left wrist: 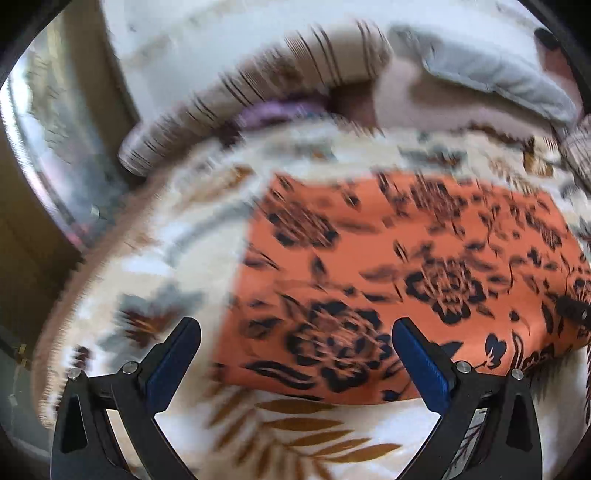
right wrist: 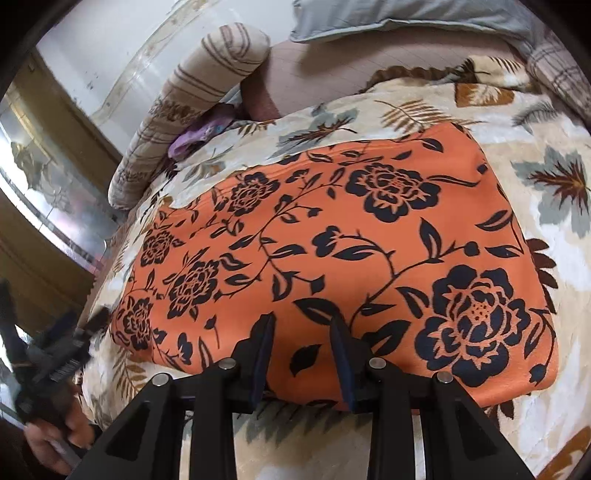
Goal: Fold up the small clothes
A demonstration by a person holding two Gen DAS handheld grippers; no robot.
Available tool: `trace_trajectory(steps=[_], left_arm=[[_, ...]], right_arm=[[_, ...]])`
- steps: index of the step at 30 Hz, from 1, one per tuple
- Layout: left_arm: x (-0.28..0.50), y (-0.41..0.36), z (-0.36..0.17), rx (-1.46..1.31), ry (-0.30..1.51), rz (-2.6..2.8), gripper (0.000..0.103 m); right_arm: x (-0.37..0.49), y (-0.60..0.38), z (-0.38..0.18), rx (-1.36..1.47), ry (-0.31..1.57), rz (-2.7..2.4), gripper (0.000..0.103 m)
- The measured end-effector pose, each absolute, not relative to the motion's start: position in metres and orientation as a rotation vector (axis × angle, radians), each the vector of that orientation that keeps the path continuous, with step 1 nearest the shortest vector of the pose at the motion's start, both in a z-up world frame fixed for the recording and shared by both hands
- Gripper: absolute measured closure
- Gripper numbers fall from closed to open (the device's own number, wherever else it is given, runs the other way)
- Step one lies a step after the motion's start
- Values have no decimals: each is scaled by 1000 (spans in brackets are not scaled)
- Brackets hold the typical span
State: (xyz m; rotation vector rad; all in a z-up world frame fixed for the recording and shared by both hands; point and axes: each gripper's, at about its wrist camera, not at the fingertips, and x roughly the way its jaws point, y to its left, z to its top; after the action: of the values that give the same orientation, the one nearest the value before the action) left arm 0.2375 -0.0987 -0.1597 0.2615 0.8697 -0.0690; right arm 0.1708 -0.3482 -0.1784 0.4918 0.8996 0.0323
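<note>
**Orange floral garment flat on the bed, both tools empty**

Seen sharply from the right wrist view, smeared by blur from the left. In the right view only: left tool [right wrist: 70,347] low at the left edge, blurred, gripped by a hand [right wrist: 55,439], just off the garment's left end; spread of its fingers unreadable there. In the left view only: that same left tool [left wrist: 295,354] from behind, blue-padded fingers [left wrist: 168,373] wide apart, nothing between them, hovering over the garment's near-left corner.

Nearest in the right view, right tool [right wrist: 303,354] with fingers parted by a narrow gap, holding nothing, poised at the garment's near edge; contact with the cloth impossible to judge.

Orange garment [right wrist: 332,251] with black roses, leaves and vines, folded into a broad rounded rectangle, lying smooth and flat across the middle of the bed; near edge thick and doubled, a slight crease at the far right corner.

Beneath it, cream blanket [right wrist: 554,206] printed with grey and brown leaves, showing on all sides. Beyond, at the far left, striped beige bolster [right wrist: 207,77] lying along the wall side, a small purple cloth [right wrist: 195,136] tucked against it. Farther back, pale grey pillow [right wrist: 406,18] and, at the far right, a plaid cushion [right wrist: 554,70].
</note>
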Motion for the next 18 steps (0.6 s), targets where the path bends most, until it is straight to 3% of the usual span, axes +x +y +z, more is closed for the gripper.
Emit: trace_trajectory(steps=[3, 9, 11, 12, 13, 18], left_arm=[[254, -104, -193, 233, 1021, -90, 0], [244, -81, -177, 166, 1003, -87, 0], [238, -63, -172, 106, 1015, -86, 0], [236, -52, -170, 65, 1036, -85, 0], [233, -43, -171, 30, 1056, -85, 0], [223, -6, -179, -191, 1140, -93, 0]], right_arm=[[175, -349, -186, 501, 934, 41, 68], [168, -357, -182, 573, 911, 88, 67], [164, -360, -181, 632, 899, 132, 56], [161, -360, -180, 660, 894, 150, 34], [157, -361, -180, 685, 887, 165, 28], [133, -368, -189, 812, 909, 209, 28]])
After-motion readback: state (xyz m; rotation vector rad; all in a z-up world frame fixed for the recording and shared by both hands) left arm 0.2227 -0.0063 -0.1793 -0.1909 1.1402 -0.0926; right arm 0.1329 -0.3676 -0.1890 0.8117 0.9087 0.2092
